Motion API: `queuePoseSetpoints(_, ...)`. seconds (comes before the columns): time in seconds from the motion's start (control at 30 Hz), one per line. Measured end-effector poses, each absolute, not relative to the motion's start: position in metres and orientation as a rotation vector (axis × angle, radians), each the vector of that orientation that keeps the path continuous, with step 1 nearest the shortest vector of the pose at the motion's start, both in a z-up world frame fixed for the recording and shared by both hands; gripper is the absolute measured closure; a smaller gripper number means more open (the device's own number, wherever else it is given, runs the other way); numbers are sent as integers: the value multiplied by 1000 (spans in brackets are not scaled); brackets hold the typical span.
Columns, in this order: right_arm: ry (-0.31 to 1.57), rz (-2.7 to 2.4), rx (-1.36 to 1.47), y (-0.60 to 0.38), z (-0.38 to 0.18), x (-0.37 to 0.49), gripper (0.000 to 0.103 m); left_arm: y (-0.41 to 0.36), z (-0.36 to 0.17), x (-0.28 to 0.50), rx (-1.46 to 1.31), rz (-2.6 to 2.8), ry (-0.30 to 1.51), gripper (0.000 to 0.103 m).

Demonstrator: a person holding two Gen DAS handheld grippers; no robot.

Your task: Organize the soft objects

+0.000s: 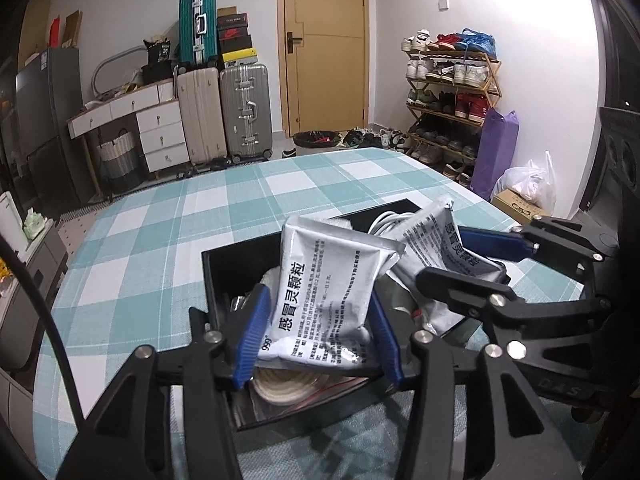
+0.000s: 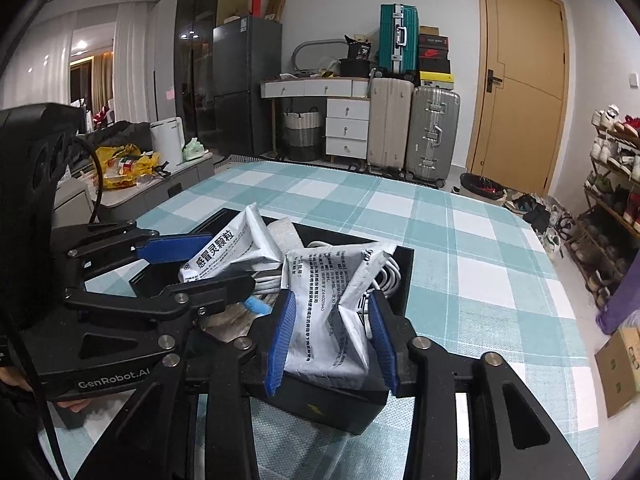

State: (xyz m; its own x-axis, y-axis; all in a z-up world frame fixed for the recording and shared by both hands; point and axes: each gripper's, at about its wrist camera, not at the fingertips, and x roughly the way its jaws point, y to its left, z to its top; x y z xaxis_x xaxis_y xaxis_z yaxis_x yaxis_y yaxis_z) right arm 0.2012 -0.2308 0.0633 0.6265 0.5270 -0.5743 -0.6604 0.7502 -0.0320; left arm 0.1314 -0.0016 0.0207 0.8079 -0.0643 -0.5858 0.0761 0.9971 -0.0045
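Observation:
A black open box [image 1: 210, 276] [image 2: 404, 280] sits on the checked tablecloth. My left gripper [image 1: 320, 332] is shut on a silver medicine sachet [image 1: 324, 280] with black print and holds it above the box. It also shows in the right wrist view [image 2: 228, 256]. My right gripper [image 2: 334, 340] is shut on a second, creased silver sachet [image 2: 324, 308], also over the box; it shows in the left wrist view [image 1: 452, 240]. The right gripper [image 1: 460, 252] sits to the right of the left one. White cables [image 2: 384, 276] and other soft items lie inside the box.
The teal and white checked tablecloth [image 1: 180, 220] covers the table around the box. Beyond it stand suitcases [image 1: 224, 112], a white drawer unit [image 1: 160, 132], a shoe rack [image 1: 452, 92] and a wooden door [image 1: 324, 48]. A side cabinet with bags [image 2: 132, 168] stands at the left.

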Motion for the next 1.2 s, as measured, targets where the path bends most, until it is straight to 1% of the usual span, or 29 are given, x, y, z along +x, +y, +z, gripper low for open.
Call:
queuePoseSetpoints(0.03,567,688,-247,-233,64,200,53,1,21,131,10,-67,633,40)
queuePoseSetpoints(0.13,549,680,-233,-241,70,194,50,5,23,127,-17,-77,634,37)
queuePoseSetpoints(0.17,545,675,-231,-243,71,192,45,5,25,124,-15,-75,624,31)
queuePoseSetpoints(0.2,538,672,-228,-246,73,189,40,4,27,121,-11,-76,616,21)
queuePoseSetpoints(0.27,524,669,-216,-251,77,185,15,4,31,113,-8,-68,586,12)
queuePoseSetpoints(0.33,506,650,-204,-257,81,180,6,6,33,107,-17,-72,564,10)
queuePoseSetpoints(0.37,498,638,-201,-260,82,177,3,7,35,104,-22,-70,561,9)
queuePoseSetpoints(0.4,495,638,-198,-262,83,175,2,8,35,102,-22,-64,560,2)
queuePoseSetpoints(0.43,495,638,-192,-265,84,172,1,9,36,99,-20,-51,554,0)
queuePoseSetpoints(0.5,495,642,-185,-269,85,167,1,9,39,88,-12,-33,523,0)
queuePoseSetpoints(0.7,477,666,-148,-276,85,154,1,12,36,71,10,2,504,0)
queuePoseSetpoints(1.2,427,719,-95,-279,80,141,1,30,20,61,-41,37,455,0)
